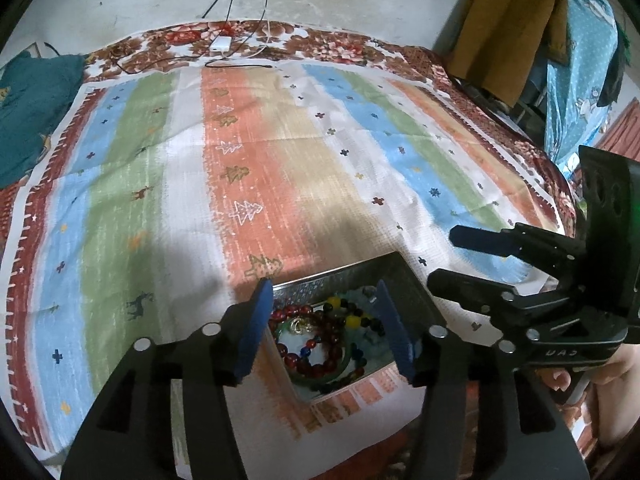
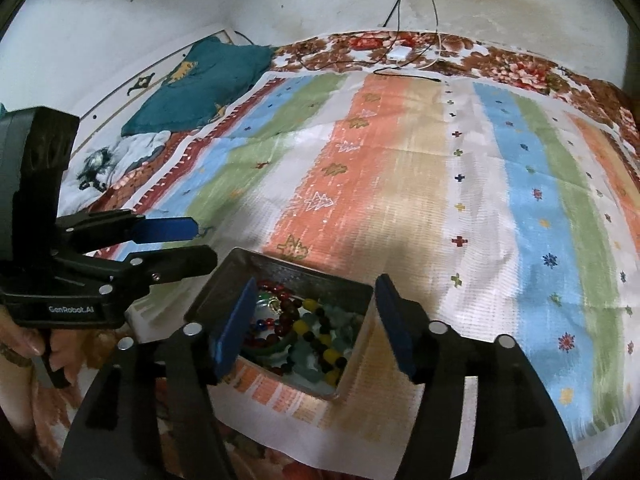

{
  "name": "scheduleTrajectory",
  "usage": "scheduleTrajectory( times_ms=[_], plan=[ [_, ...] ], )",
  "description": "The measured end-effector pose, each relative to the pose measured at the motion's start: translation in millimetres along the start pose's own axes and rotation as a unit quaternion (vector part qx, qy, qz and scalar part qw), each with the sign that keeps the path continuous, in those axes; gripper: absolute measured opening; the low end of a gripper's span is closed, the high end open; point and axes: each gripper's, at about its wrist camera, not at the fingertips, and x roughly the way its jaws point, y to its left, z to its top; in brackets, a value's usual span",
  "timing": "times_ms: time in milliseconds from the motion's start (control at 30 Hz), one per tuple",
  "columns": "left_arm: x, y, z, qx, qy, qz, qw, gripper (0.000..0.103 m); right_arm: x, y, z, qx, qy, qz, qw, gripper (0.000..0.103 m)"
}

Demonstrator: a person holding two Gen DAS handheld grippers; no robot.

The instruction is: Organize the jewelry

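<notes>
1. Both grippers hang above the metal tray [image 1: 320, 284] with their jaws parted and nothing between the pads. The left gripper [image 1: 326, 328] has its blue pads [image 1: 256, 328] on either side of the beads but clear of them, and the right gripper [image 2: 316, 326] straddles the tray's right wall the same way.

2. Tangling is the main risk. The strands overlap in one heap, so closing on one bracelet would likely drag a neighbour up with it and spill it onto the striped cloth [image 1: 248, 152].

3. A lowered pad could catch the tray's rim — the tray looks light, and a nudge might slide or tip it toward the near edge of the cloth at 6 o'clock.

4. The two tools sit close together: in the left wrist view the right gripper is at 3 o'clock, in the right wrist view the left one is at 9 o'clock. Reaching in together could knock fingers.

5. Round, glossy beads may roll out of a flat pinch.

6. The jewelry — a dark red bead bracelet [image 1: 308, 360], a green bangle [image 1: 340, 374], a strand of yellow and black beads [image 2: 320, 344] and pale green pieces [image 2: 304, 360] — lies piled in the tray at about 6 o'clock in both views, unsorted. Something small and gold glints among it; I cannot tell what.
</notes>
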Motion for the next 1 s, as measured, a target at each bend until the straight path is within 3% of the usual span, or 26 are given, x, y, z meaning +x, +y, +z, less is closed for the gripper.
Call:
scheduleTrajectory(
  times_ms=[333,600,1000],
  plan=[
    [-6.1,-3.0,-9.1,0.008,-0.007,0.007,0.9999,0.080,-11.3,-6.5,-10.5,0.008,-0.008,-0.007,1.000,0.087],
    [-11.7,-3.5,-15.5,0.002,-0.014,0.027,0.9995,0.097,-21.2,-8.9,-17.7,0.012,-0.023,-0.017,1.000,0.095],
    [-25.9,-14.0,-31.0,0.003,-0.028,0.044,0.9986,0.097,-34.8,-1.7,-28.8,0.001,-0.036,-0.005,0.999,0.097]
  ],
)
